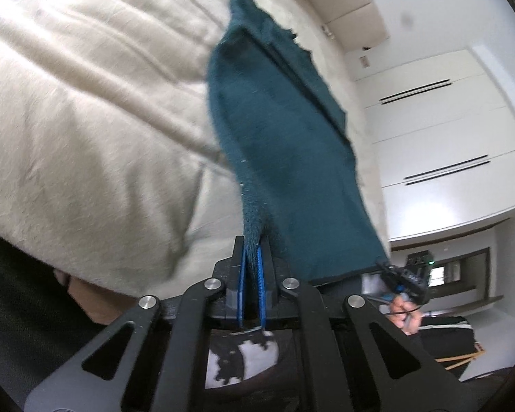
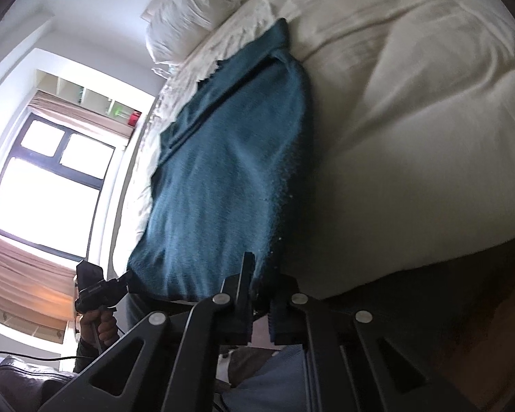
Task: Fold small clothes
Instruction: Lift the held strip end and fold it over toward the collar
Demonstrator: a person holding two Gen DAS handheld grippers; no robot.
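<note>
Teal knit garment [image 1: 285, 137] hangs stretched, each hand-held gripper [image 1: 251, 267] [image 2: 259, 285] clenched on a corner

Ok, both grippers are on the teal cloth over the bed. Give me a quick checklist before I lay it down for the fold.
1. Left gripper pinching teal cloth: ok.
2. Right gripper on the other near corner: ok, cloth bunched between the fingers.
3. Near edge spread between both grippers: ok.
4. Far end reaching the bed: ok.
5. Cloth flat: not ok, a long crease runs along it.
6. Landing area beneath the cloth: cannot tell.
</note>
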